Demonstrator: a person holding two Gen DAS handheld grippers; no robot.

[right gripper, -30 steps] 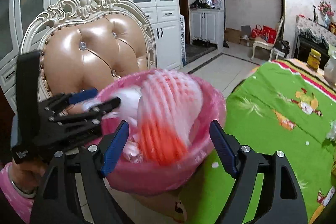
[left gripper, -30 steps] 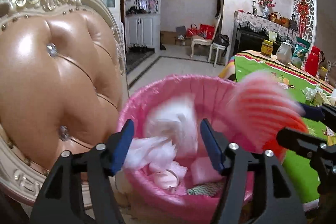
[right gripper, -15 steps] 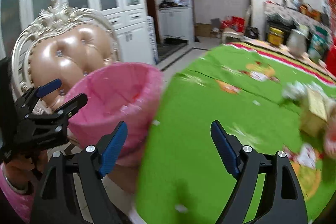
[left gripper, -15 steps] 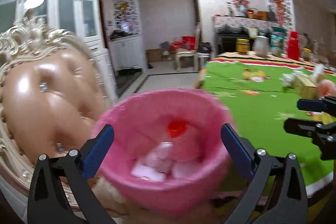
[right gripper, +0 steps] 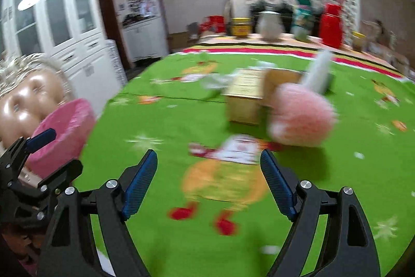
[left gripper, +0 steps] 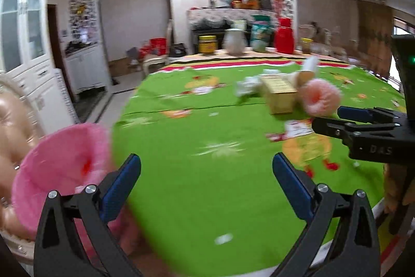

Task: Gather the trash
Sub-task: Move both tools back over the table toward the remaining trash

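While both grippers (left gripper: 206, 183) (right gripper: 208, 181) gape empty, pink-lined bin (left gripper: 59, 173) beside table, contents blurred, small box (right gripper: 245, 100) upright.

I see a table under a green cartoon-print tablecloth (right gripper: 160, 121). On it near mid-cloth: a tan carton (right gripper: 245, 100), pink foam netting (right gripper: 302, 116), crumpled white paper (left gripper: 246, 87). Jars and a red flask (right gripper: 330, 25) line the far edge.

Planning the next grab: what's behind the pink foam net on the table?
Behind the pink foam net stand a tan box and an open carton with a white piece sticking up. Their lower parts are covered.
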